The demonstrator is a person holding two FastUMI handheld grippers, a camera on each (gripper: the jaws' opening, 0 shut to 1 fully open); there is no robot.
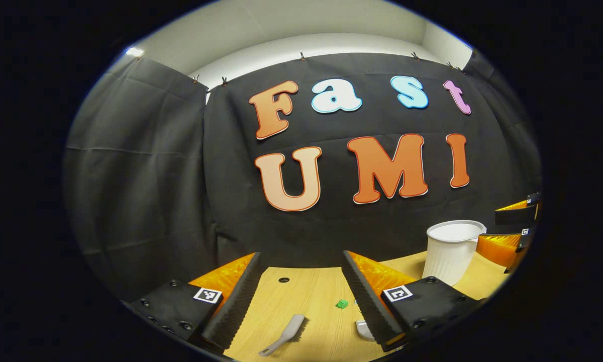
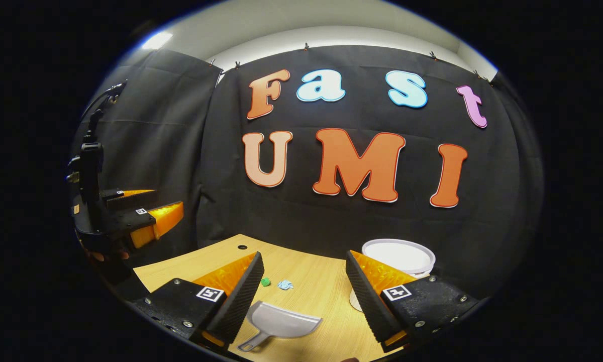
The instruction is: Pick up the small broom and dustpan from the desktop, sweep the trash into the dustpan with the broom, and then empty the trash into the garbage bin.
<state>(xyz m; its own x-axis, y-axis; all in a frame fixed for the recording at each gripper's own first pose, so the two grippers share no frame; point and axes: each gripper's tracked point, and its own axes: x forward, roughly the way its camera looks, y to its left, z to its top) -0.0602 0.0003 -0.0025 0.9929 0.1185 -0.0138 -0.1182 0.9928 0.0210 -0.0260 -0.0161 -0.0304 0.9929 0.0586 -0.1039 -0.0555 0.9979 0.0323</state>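
A small grey broom (image 1: 285,334) lies on the wooden desktop (image 1: 311,291) below my left gripper (image 1: 301,291), which hangs open above it with nothing between its fingers. A green scrap (image 1: 341,303) lies just right of the broom. In the right gripper view, the grey dustpan (image 2: 279,323) rests on the desktop (image 2: 311,286) under my open right gripper (image 2: 301,291). The green scrap (image 2: 265,282) and a pale blue scrap (image 2: 284,285) lie beyond the dustpan. The white garbage bin (image 2: 399,257) stands at the right, partly behind my right finger.
The white bin (image 1: 451,250) stands at the right in the left gripper view, with the other gripper (image 1: 512,236) beside it. The left gripper (image 2: 130,216) and the hand holding it show at the left in the right gripper view. A cable hole (image 2: 242,247) sits near the desk's back edge.
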